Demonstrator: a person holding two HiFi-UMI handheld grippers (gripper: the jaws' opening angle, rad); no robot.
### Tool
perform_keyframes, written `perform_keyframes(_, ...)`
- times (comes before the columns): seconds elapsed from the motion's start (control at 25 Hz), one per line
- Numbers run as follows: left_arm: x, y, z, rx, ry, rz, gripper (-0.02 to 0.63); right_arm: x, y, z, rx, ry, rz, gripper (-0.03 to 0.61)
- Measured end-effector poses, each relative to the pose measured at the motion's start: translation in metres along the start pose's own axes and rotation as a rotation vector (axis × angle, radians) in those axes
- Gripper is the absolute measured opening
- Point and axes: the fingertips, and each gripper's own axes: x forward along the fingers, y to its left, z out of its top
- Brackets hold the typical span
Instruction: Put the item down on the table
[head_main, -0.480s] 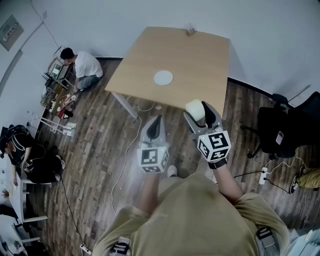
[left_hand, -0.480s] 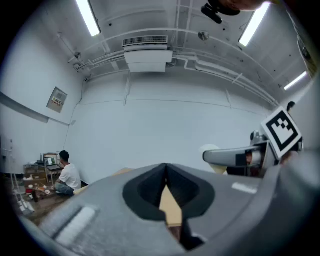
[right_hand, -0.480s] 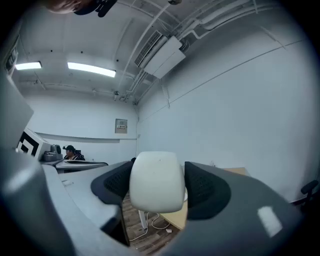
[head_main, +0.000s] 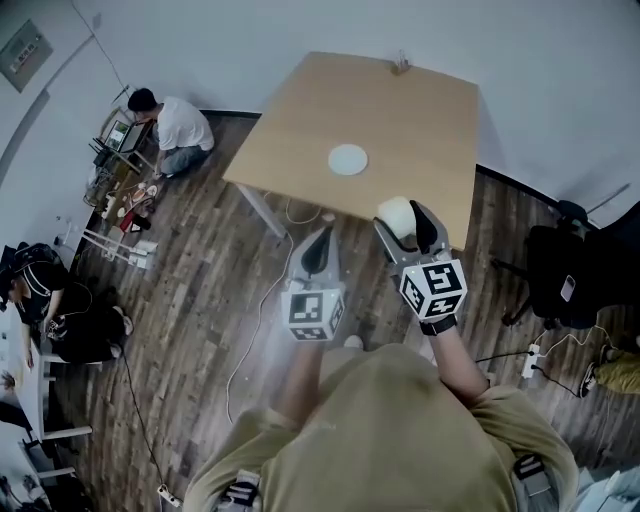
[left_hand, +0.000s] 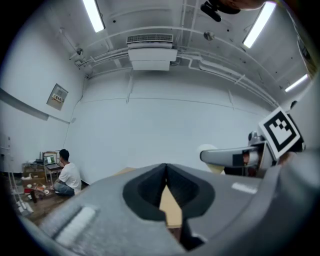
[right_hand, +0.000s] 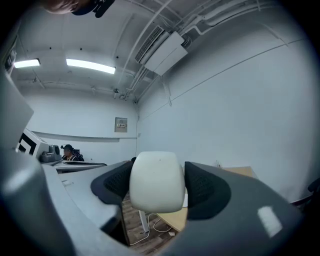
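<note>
My right gripper (head_main: 408, 226) is shut on a rounded white item (head_main: 397, 214), held level just short of the near edge of the wooden table (head_main: 400, 110). In the right gripper view the white item (right_hand: 156, 181) fills the gap between the two dark pads (right_hand: 204, 187). A small white disc (head_main: 348, 159) lies near the middle of the table. My left gripper (head_main: 318, 247) hangs over the floor to the left of the right one, jaws shut with nothing between them; in the left gripper view its tips (left_hand: 166, 172) meet.
A small object (head_main: 401, 64) stands at the table's far edge by the wall. A black office chair (head_main: 560, 275) is at the right. One person (head_main: 178, 126) sits on the floor at the left by clutter; another (head_main: 45, 300) sits lower left. Cables cross the wood floor (head_main: 200, 290).
The table has shifted slightly right and nearer in the head view; both grippers have come a little closer to its near edge. The right gripper's hold on the white item is unchanged.
</note>
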Motion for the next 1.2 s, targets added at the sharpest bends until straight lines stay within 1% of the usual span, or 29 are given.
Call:
perform_keyframes(0.12,-0.002,0.022,0.001,-0.007,-0.005,0.011,0.002,0.021,0.013,0.000,-0.001,0.004,0.008,0.325)
perform_keyframes(0.24,-0.006,0.047,-0.003,-0.023,-0.004,0.026,0.002,0.041,0.029,-0.004,0.027,0.006,0.019,0.325)
perform_keyframes(0.32,-0.008,0.062,-0.007,-0.043,0.001,0.032,0.002,0.052,0.038,-0.009,0.052,0.010,0.030,0.325)
perform_keyframes(0.44,-0.012,0.081,-0.012,-0.089,0.014,0.038,0.002,0.063,0.050,-0.018,0.054,0.034,0.037,0.325)
perform_keyframes(0.6,-0.007,0.095,-0.015,-0.107,0.029,0.053,0.002,0.075,0.050,-0.022,0.060,0.036,0.047,0.325)
perform_keyframes(0.68,0.003,0.097,-0.021,-0.109,0.043,0.048,0.002,0.084,0.042,-0.024,0.064,0.032,0.053,0.325)
perform_keyframes(0.8,0.027,0.090,-0.029,-0.113,0.071,0.008,0.002,0.103,0.025,-0.029,0.065,0.027,0.080,0.325)
perform_keyframes(0.88,0.044,0.085,-0.033,-0.112,0.085,-0.002,0.002,0.117,0.011,-0.036,0.073,0.031,0.100,0.325)
perform_keyframes(1.0,0.075,0.080,-0.032,-0.092,0.084,0.021,0.002,0.134,-0.015,-0.040,0.069,0.024,0.124,0.325)
perform_keyframes(1.12,0.117,0.078,-0.026,-0.073,0.067,0.056,0.002,0.157,-0.050,-0.031,0.052,0.005,0.143,0.325)
perform_keyframes(1.2,0.144,0.073,-0.022,-0.066,0.063,0.049,0.002,0.171,-0.072,-0.022,0.048,-0.007,0.150,0.325)
